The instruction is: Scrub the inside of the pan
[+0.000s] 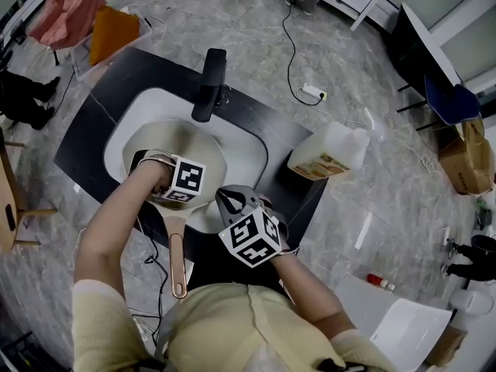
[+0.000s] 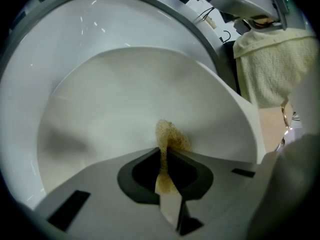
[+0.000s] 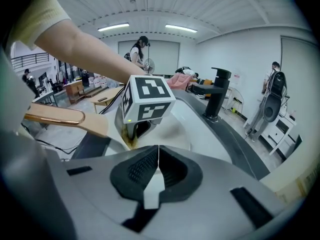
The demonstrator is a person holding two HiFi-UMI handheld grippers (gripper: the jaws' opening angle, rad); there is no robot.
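Observation:
A cream pan (image 1: 198, 147) lies in the white sink (image 1: 246, 152), its long handle (image 1: 177, 258) pointing toward me over the counter's front edge. My left gripper (image 1: 166, 183) reaches down into the pan. In the left gripper view its jaws (image 2: 164, 156) are shut on a small yellow-brown scrub sponge (image 2: 171, 135) that presses against the pan's pale inner surface (image 2: 125, 99). My right gripper (image 1: 232, 198) hovers over the counter's front edge just right of the handle. Its jaws (image 3: 158, 156) are shut with nothing between them, pointed at the left gripper's marker cube (image 3: 147, 98).
A black faucet (image 1: 211, 84) stands at the sink's far rim, on a black counter (image 1: 93, 122). A white plastic jug (image 1: 329, 153) lies on the floor to the right. Cables, a chair and boxes surround the counter. People stand in the background of the right gripper view.

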